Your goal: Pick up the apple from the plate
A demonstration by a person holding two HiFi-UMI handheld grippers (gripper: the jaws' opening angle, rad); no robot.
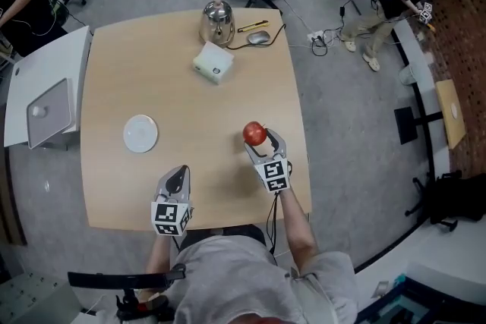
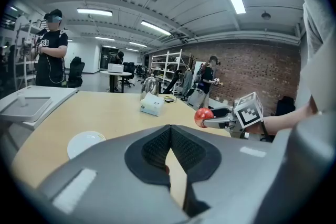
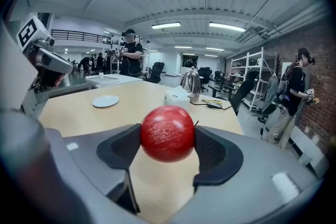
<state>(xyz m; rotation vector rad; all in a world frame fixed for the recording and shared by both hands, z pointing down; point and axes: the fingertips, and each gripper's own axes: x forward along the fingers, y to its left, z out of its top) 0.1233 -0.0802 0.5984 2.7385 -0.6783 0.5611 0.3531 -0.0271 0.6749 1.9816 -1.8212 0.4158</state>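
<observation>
A red apple (image 1: 254, 133) sits between the jaws of my right gripper (image 1: 260, 140), held above the wooden table (image 1: 144, 72) near its right edge. In the right gripper view the apple (image 3: 168, 132) fills the gap, pressed by both pads. The white plate (image 1: 140, 133) lies bare on the table's left half, well away from the apple; it also shows in the left gripper view as the plate (image 2: 85, 142). My left gripper (image 1: 177, 182) hangs near the front edge with its jaws together and nothing in them. The left gripper view shows the apple (image 2: 203, 117) held off to the right.
At the table's far side stand a steel kettle (image 1: 216, 20), a white box (image 1: 213, 62), a mouse (image 1: 258, 37) and a pen. A white side table with a grey tray (image 1: 47, 113) adjoins the left edge. Office chairs and people stand beyond.
</observation>
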